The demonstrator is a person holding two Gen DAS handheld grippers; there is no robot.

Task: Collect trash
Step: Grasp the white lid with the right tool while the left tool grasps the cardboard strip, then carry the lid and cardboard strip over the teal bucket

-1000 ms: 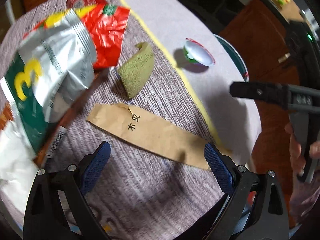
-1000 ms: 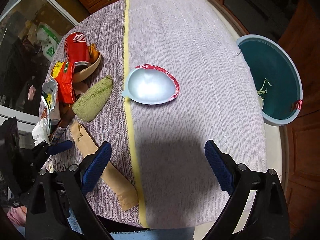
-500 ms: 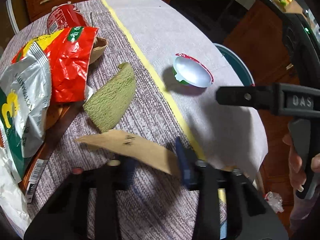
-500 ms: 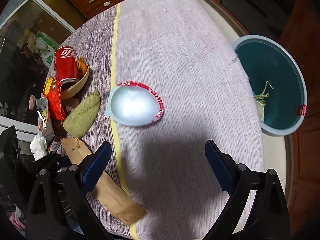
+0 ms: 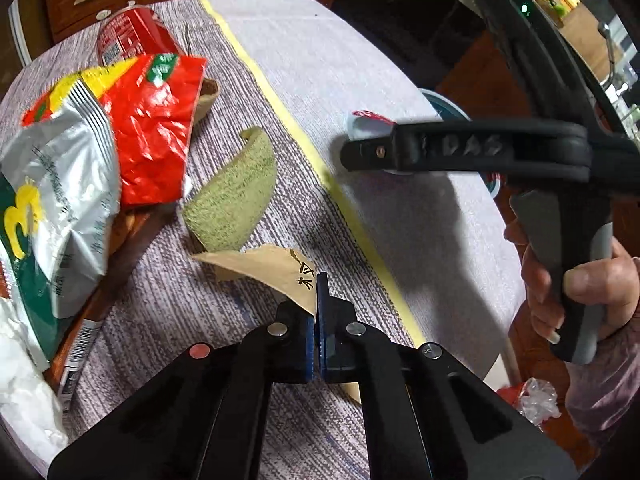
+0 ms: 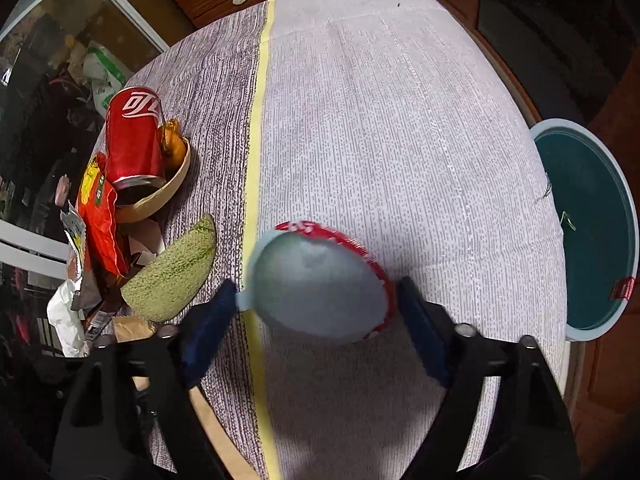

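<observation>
My left gripper (image 5: 317, 320) had its fingers pinching the brown paper strip (image 5: 268, 270) by one edge above the surface (image 6: 400, 120); it could tear or slip. My right gripper (image 6: 316, 320) was closing around the foil-lidded cup (image 6: 316, 284), not yet gripping, and could tip it.

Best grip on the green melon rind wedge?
Take the green melon rind wedge from above, jaws across its narrow width at mid-length. It lies netted skin up and arches off the cloth, so the long edges are exposed. The red snack wrapper crowds the far side.
</observation>
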